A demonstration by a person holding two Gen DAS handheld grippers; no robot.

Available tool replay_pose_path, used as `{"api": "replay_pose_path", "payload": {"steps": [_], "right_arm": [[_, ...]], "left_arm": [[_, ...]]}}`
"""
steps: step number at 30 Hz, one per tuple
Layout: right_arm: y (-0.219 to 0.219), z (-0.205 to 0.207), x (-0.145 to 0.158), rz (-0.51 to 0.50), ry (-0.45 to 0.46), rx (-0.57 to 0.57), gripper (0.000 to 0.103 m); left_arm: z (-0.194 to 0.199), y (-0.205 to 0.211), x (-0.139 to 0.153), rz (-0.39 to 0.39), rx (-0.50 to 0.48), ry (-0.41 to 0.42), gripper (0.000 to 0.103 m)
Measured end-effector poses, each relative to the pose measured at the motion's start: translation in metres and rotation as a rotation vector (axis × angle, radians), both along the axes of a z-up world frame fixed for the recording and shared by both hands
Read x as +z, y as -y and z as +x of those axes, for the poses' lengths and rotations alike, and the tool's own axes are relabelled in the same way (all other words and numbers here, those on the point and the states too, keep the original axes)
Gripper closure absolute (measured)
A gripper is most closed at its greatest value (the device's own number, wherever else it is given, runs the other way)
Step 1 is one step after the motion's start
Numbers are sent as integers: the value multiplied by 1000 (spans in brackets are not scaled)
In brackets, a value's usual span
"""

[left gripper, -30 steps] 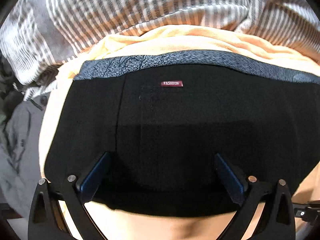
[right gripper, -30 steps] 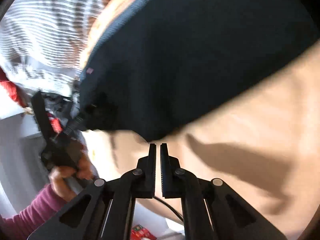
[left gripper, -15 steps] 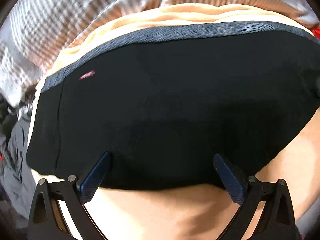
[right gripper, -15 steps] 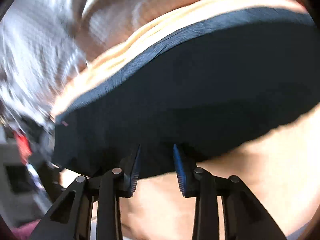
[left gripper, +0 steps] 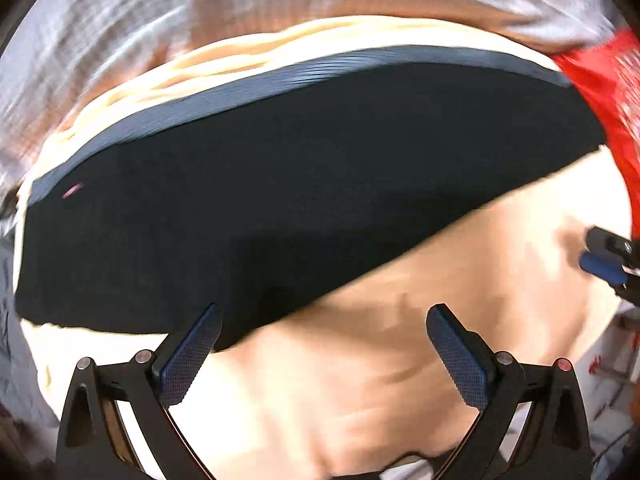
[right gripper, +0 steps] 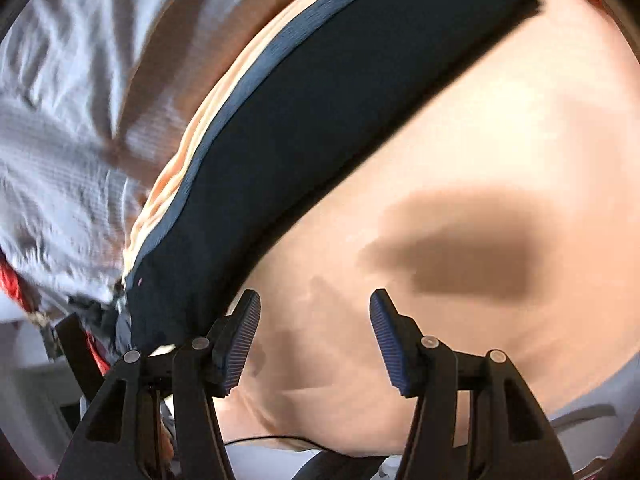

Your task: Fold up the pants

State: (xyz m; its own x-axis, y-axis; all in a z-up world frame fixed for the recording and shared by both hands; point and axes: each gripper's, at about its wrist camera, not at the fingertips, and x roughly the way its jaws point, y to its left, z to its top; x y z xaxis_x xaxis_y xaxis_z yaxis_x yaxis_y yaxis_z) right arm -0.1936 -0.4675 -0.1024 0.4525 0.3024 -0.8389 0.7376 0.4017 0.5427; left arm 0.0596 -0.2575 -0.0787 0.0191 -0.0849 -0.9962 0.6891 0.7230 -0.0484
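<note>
Black pants [left gripper: 280,184] lie folded flat on a peach sheet [left gripper: 440,300], their grey-blue waistband along the far edge and a small red label at the far left. My left gripper [left gripper: 323,320] hangs open above the pants' near edge, with nothing between its fingers. The right gripper shows as a blue pad at the right edge [left gripper: 600,266]. In the right wrist view the pants [right gripper: 340,120] run diagonally. My right gripper [right gripper: 314,306] is opening over bare sheet [right gripper: 500,128] just right of the pants, holding nothing.
A grey striped blanket [left gripper: 120,32] is bunched behind the pants. Red cloth [left gripper: 608,80] lies at the far right. Dark and red clothes [right gripper: 92,316] are piled off the pants' left end. The sheet's near edge drops to a white surface [right gripper: 280,456].
Both grippers have swept right along the pants' near edge, which now lie further left in each view. The right gripper went from shut to open. The left stayed open.
</note>
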Motion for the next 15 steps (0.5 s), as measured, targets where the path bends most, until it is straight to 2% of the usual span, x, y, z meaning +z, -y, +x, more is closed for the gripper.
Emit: {"api": "replay_pose_path", "payload": {"steps": [4,8,10,13,15], "right_arm": [[47,-26,5,-30,9,-105,42],[113,-37,20,-143,36,-209,44],[141,-33,24,-191,38,-227,53],[183,-23,19,-210,63,-249,54],[198,-15,10,-200,65,-235,54]], "left_arm": [[-18,40,4,-35,-57,-12,0],[-29,65,3,-38,-72,-15,0],[-31,69,2,-30,-66,-13,0],[-29,80,-2,-22,-45,-17,0],[-44,87,1,-12,-41,-13,0]]}}
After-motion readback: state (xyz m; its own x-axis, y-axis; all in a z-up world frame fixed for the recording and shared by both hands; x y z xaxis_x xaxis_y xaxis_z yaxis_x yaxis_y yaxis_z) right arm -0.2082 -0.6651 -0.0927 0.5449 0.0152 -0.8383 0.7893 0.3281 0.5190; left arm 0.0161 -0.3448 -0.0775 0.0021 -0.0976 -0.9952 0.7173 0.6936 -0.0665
